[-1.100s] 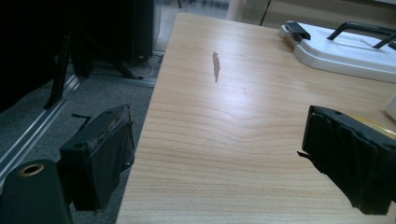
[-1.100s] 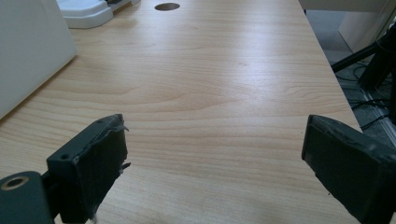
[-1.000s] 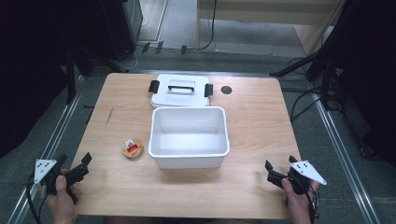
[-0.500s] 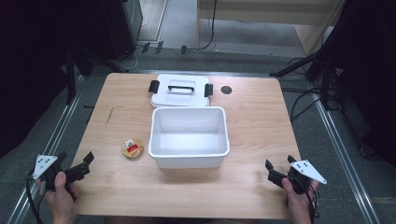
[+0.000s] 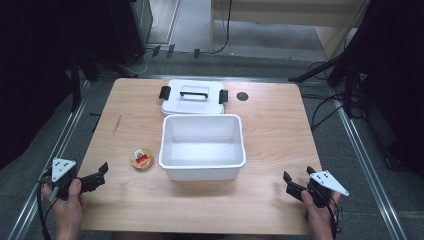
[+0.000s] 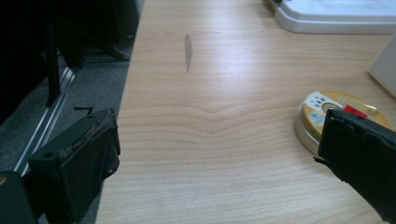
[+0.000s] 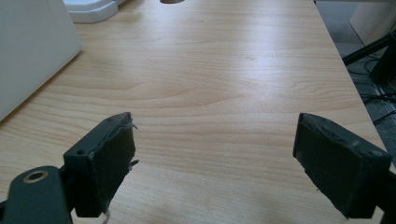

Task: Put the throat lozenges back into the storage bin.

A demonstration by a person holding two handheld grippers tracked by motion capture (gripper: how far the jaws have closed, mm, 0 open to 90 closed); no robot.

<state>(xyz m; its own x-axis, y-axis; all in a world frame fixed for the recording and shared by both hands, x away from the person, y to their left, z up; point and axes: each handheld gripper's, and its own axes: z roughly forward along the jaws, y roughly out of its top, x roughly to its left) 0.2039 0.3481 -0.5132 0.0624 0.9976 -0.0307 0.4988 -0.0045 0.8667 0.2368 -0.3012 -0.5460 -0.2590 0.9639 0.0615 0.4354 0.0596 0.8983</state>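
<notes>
One wooden bench [image 5: 270, 130] carries everything, its pale grain bare across most of the top. At its middle sits a white plastic bin [image 5: 202, 146], open-topped and empty. Touching the bin's far wall lies a white lid [image 5: 192, 97] (flat, handle up, a black clip at each end). Off the lid's right end is a small dark round spot [image 5: 242, 96] on the wood. Just beside the bin's left wall rests a small round tin [image 5: 141, 158], gold-rimmed with a red mark on top; in the left gripper view the tin [image 6: 343, 116] lies just past the right jaw. The left tool [image 5: 97, 176] hangs over the near left corner, held in a hand [image 5: 67, 202], jaws spread wide with nothing between them. The right tool [image 5: 292, 185] sits at the near right edge, likewise spread and empty over bare wood.
</notes>
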